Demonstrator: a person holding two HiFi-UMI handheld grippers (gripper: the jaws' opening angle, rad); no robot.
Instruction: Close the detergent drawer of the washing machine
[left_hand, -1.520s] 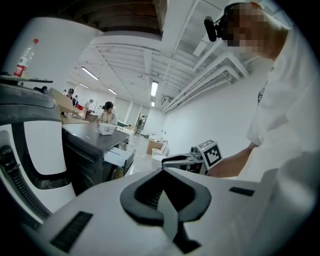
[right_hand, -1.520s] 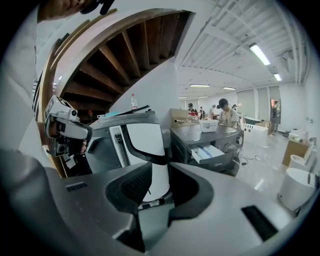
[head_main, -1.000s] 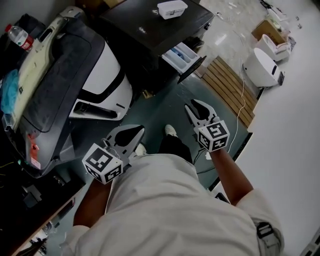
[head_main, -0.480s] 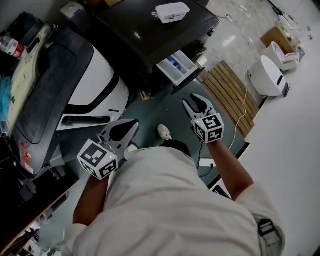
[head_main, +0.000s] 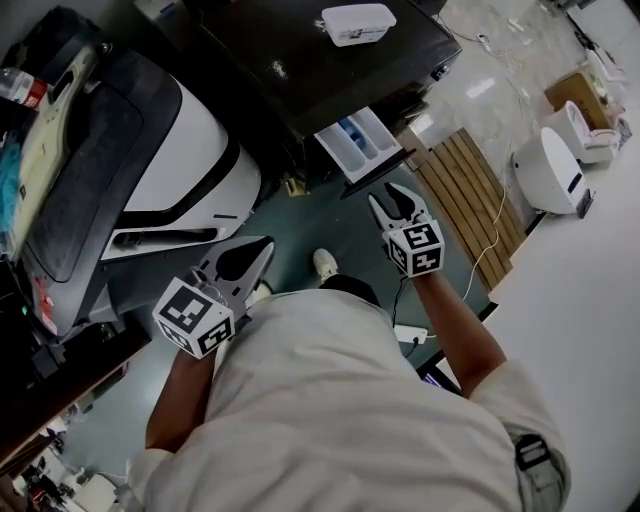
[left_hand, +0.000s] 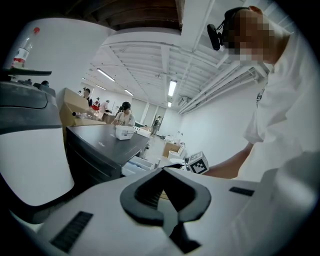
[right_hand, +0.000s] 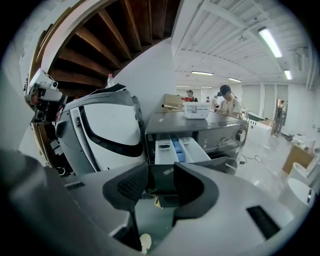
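detergent drawer (head_main: 362, 145) is pulled right out of the upper front of the dark washing machine (head_main: 330, 60). white tray with a blue compartment, dark front panel (head_main: 378, 172) facing the person. in the right tool's view it sits dead ahead, above the jaw tips (right_hand: 177, 150).

right tool (head_main: 383, 192): jaws apart, have just been opening, nothing between them. it hangs near the front panel, not touching. left tool (head_main: 262, 245): tips together, empty, well off to the side over the floor and aimed past the machine.

handling, my read:
- light rigid plastic on slide rails, so it should run in with a modest straight push. no grip needed.
- the tray walls look thin. don't pinch or lever them.
- contact point: middle of the dark front panel, flat on. an off-centre push could rack the tray and bind it.
- the panel looks smooth, so a jaw tip could skid off it. an open jaw spread flat gives more bearing, or both tips closed as a blunt pusher.
- push along the rail line, not downward. extended like this, the drawer could sag.
- expect a firmer end stop or click. can't tell the latch type from here.

the white box (head_main: 358, 22) on the machine top is clear of the path.
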